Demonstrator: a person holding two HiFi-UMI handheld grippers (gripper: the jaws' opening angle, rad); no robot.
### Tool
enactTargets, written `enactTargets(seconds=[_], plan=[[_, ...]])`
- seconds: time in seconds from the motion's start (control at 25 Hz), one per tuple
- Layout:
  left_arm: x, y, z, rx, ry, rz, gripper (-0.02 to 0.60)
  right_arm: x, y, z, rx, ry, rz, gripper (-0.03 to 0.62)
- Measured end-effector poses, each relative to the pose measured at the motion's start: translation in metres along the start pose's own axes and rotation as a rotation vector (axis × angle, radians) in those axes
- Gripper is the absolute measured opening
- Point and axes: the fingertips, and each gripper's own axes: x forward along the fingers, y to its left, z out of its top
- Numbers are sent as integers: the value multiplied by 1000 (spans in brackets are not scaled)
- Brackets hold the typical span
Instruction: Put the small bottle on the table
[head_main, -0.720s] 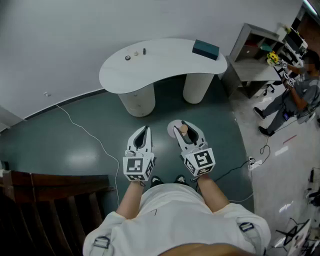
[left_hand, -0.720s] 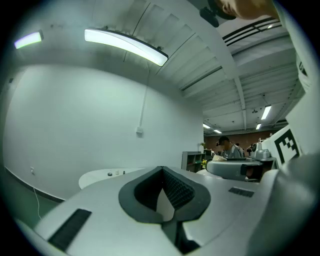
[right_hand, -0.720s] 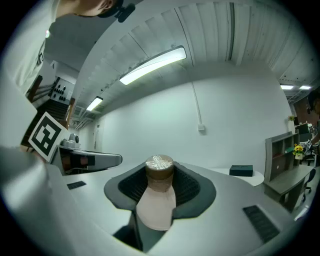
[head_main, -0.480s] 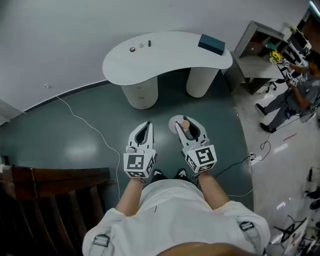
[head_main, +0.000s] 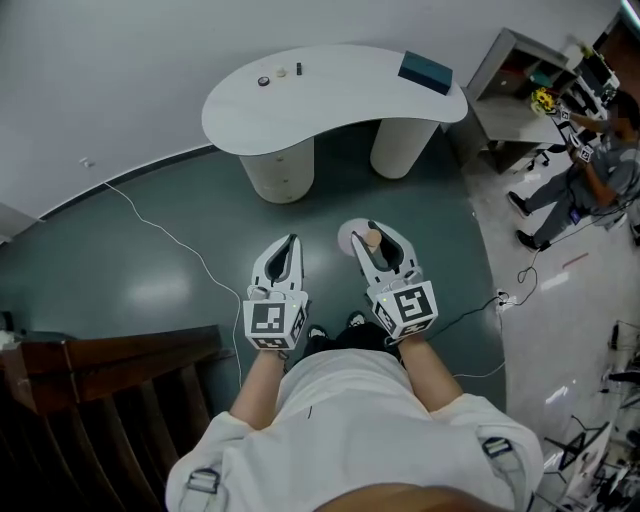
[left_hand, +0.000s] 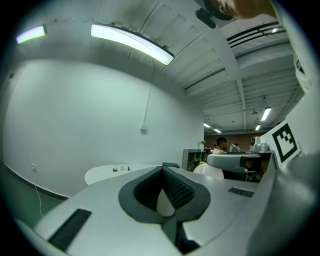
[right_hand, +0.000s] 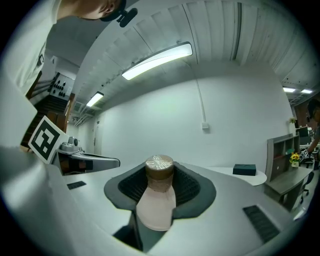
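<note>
Right gripper (head_main: 375, 236) has its jaws closed on the small bottle (head_main: 371, 240), pads pressing both sides of the pale pinkish body; the brown cap stands up above the jaws and the bottle is about upright. The jaws are held partly apart by the bottle's width. The bottle is not on the desk (head_main: 340, 105); it is held in the air over the green floor (head_main: 150, 270), on the person's side of the desk and well apart from it. Left gripper (head_main: 291, 244) has its jaws together at the tips with nothing between them, level with the right gripper and just beside it, also well short of the desk. Both grippers point toward the desk, roughly level. On the desk: a dark teal box (head_main: 425, 72) near its right end, and three tiny items (head_main: 281, 74) near its back edge at the left; what they are can't be told. The desk is white, kidney-shaped, on two round pillars. A white cable (head_main: 165, 238) runs over the floor left of the desk. A grey shelf unit (head_main: 505, 95) stands right of the desk, and a person (head_main: 590, 180) beyond that. A dark wood railing (head_main: 100, 365) sits far from the desk, at the person's left.
</note>
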Motion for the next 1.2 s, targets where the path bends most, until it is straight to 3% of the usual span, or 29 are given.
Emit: enactTargets(seconds=[0.24,0.8,1.2], plan=[[25,8,-6,-10,14,0,12,24,-9,-3,-5,16,26,133],[154,39,11,17,32,110,12,123,-105,12,-30,-6,136,133],[203,57,2,-1,80,160,12,176,-144,5,26,25,182,133]])
